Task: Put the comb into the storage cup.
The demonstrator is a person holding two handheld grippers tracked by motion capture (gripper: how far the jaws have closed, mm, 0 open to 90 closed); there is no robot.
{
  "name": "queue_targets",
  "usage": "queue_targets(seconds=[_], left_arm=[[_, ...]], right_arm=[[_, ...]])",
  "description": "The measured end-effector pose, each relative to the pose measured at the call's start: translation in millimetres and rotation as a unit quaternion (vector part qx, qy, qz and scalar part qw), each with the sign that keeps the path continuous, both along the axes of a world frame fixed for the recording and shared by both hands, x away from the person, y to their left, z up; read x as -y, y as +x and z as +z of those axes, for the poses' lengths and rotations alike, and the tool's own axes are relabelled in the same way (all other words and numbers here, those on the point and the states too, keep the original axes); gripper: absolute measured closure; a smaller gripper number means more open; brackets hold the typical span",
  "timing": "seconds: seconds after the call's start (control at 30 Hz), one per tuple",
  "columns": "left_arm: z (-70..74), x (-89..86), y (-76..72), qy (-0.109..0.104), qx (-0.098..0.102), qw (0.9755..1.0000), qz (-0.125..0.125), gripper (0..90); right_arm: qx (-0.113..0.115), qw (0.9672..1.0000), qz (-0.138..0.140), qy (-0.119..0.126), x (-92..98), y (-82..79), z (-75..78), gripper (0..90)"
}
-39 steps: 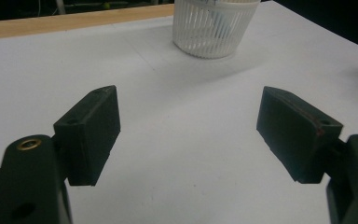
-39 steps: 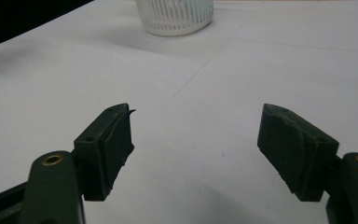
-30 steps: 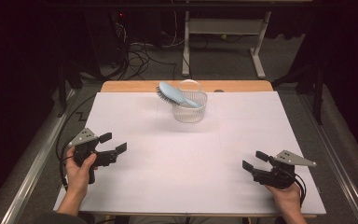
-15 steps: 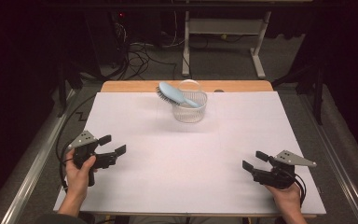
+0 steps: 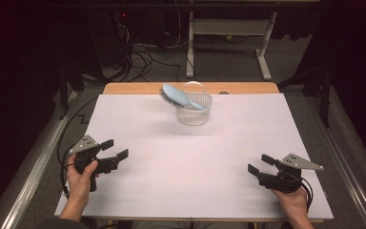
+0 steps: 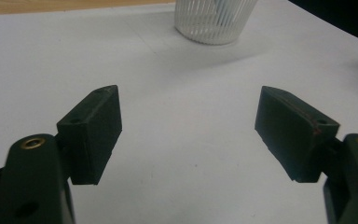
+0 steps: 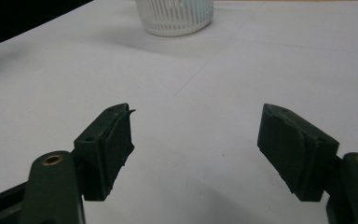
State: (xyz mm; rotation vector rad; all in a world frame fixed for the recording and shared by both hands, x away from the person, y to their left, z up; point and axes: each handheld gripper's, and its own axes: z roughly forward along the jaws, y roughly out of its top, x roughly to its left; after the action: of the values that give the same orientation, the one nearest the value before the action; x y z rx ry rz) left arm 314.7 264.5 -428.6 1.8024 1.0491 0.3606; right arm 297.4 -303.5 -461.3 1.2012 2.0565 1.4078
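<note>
- The left gripper [image 5: 114,149] is seen at lower left of the high view, held in a hand [image 5: 80,174] low over the white table sheet [image 5: 181,171]. Its 2 jaws are spread with nothing but sheet between them, though they've just been closing a little.
- In the left gripper view, the left gripper's 2 black pads [image 6: 95,133] are shown apart, bare sheet in the gap, so nothing is grasped.
- The right gripper [image 5: 260,163] is parked at lower right of the high view, jaws wide and released, nothing pinched.
- Same deal in the right gripper view: the right gripper's pads [image 7: 112,147] are well apart over plain white.
- The blue hairbrush [image 5: 181,96] is found at upper middle of the high view, laid tilted across the rim of the clear ribbed cup [image 5: 194,113], bristle head poking out to the upper left.
- The cup is stood upright near the far edge of the sheet, well apart from both grippers, roughly between them.
</note>
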Motion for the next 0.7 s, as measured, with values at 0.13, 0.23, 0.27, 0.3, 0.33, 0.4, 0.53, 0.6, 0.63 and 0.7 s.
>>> queue_targets(seconds=[0.13, 0.23, 0.27, 0.3, 0.33, 0.4, 0.53, 0.6, 0.63, 0.7], left_arm=[[-2.5, -0.6, -0.1, 0.000, -0.002, 1.0000, 0.002, 23.9], [-3.5, -1.3, 0.1, 0.001, -0.002, 1.0000, 0.003, 23.9], [-3.8, -1.5, 0.1, 0.001, -0.002, 1.0000, 0.002, 23.9], [-4.2, -1.7, 0.0, 0.002, -0.003, 1.0000, 0.000, 23.9], [-4.9, -1.5, -0.2, 0.003, -0.004, 1.0000, -0.001, 23.9], [-6.4, -1.1, -0.7, 0.004, -0.003, 1.0000, -0.001, 23.9], [-9.9, -1.4, -1.3, 0.003, -0.005, 1.0000, 0.002, 23.9], [-11.6, -1.7, -1.4, 0.004, -0.006, 1.0000, 0.004, 23.9], [-12.3, -1.9, -1.4, 0.004, -0.007, 1.0000, 0.005, 23.9], [-13.6, -2.4, -1.5, -0.001, -0.009, 0.9999, 0.007, 23.9]], right_arm=[[0.000, 1.0000, 0.000, 0.000, 0.0, 0.0, 0.0, 27.0], [0.000, 1.0000, -0.001, 0.001, 0.8, -0.1, 0.1, 27.0], [0.000, 1.0000, -0.002, 0.001, 1.0, 0.0, 0.0, 27.0], [-0.001, 1.0000, -0.002, 0.001, 1.1, 0.0, 0.0, 27.0], [0.000, 1.0000, -0.003, 0.001, 1.2, -0.1, 0.1, 27.0], [0.000, 1.0000, -0.003, 0.001, 1.1, 0.0, 0.0, 27.0], [-0.001, 1.0000, -0.003, 0.001, 0.8, 0.1, 0.0, 27.0], [-0.001, 1.0000, -0.003, 0.002, 1.1, 0.0, 0.1, 27.0], [-0.001, 1.0000, -0.004, 0.003, 1.3, -0.1, 0.1, 27.0], [-0.001, 1.0000, -0.005, 0.003, 1.9, 0.0, 0.1, 27.0]])
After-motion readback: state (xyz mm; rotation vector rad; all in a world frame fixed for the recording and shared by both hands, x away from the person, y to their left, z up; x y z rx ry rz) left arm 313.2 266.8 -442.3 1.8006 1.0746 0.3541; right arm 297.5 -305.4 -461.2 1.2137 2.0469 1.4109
